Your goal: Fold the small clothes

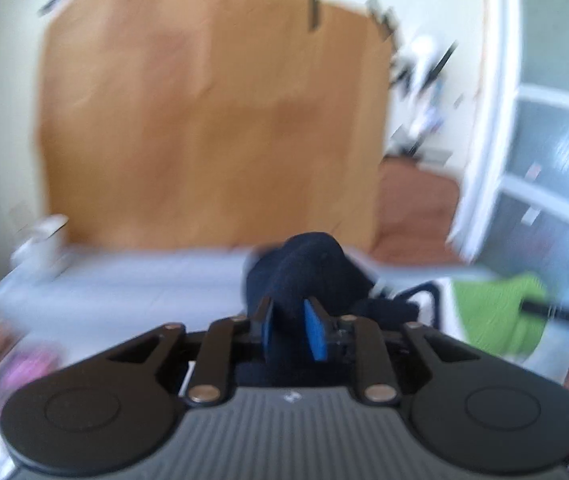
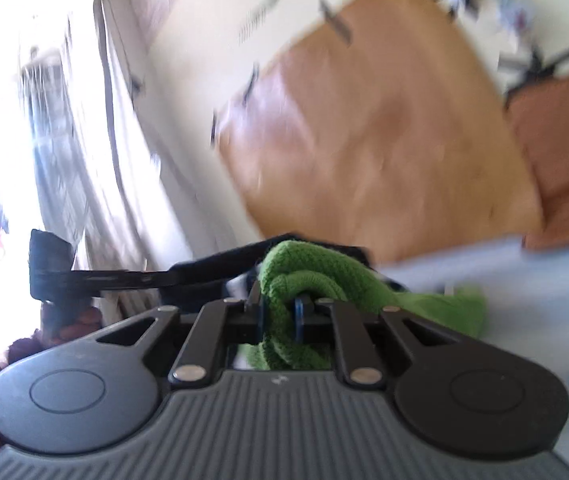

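A: Left wrist view. What does the left gripper (image 1: 293, 322) hold?

B: A dark navy garment (image 1: 304, 276), bunched into a rounded lump. Its blue pads (image 1: 315, 334) stand narrow and press the cloth from both sides; the fabric rises above and ahead of the fingertips and also runs back between the fingers toward the camera. Below and beyond lies the pale grey table surface (image 1: 124, 280), with a brown paper sheet (image 1: 204, 112) on the wall behind. At right, a green garment (image 1: 496, 312) lies on the surface, well apart from the navy one. The frame is motion-blurred.

A: Right wrist view. And the right gripper (image 2: 280, 314)?

B: Narrow as well, pinched on the green garment (image 2: 308, 276). A knitted fold loops over and around the fingertips; more green trails right onto the grey surface (image 2: 544, 300) and hangs down between the fingers. Just behind the green cloth sits dark fabric (image 2: 212, 264), and at left the other gripper (image 2: 52, 264) appears side-on. The view is tilted and blurred.
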